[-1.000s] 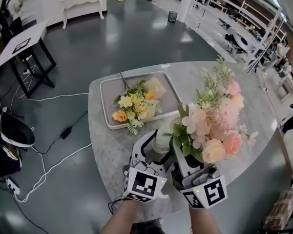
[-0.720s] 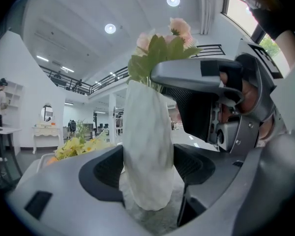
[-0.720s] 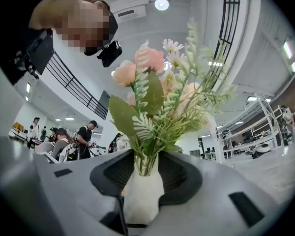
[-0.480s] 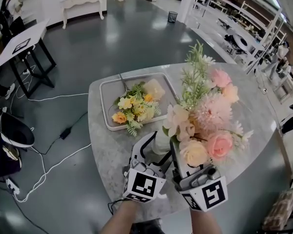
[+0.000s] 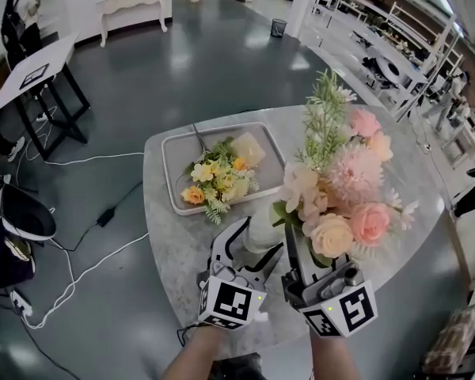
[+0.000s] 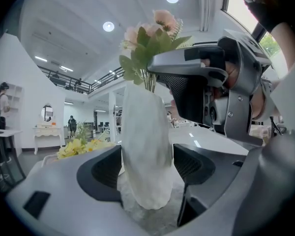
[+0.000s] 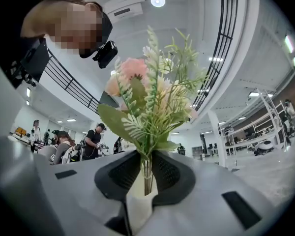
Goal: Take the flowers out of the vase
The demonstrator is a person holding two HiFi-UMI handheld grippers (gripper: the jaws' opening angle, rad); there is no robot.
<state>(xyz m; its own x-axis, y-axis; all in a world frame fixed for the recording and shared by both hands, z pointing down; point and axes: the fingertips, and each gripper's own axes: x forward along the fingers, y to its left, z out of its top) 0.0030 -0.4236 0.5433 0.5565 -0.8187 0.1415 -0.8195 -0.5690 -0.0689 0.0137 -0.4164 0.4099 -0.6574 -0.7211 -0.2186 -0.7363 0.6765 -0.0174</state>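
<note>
Flowers [image 5: 340, 184] risen; right gripper view: claw [image 7: 145, 163] squeezing stems [image 7: 147, 181].

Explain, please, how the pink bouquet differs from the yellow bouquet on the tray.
The pink bouquet stands upright, its stems rising from the white vase; the yellow bouquet lies flat on the tray. The pink bouquet looks fuller and taller than the yellow bouquet. The jaws of the right gripper, which have just been closing, pinch the pink bouquet's stems; nothing holds the yellow bouquet. Both mix blooms with green sprigs.
</note>
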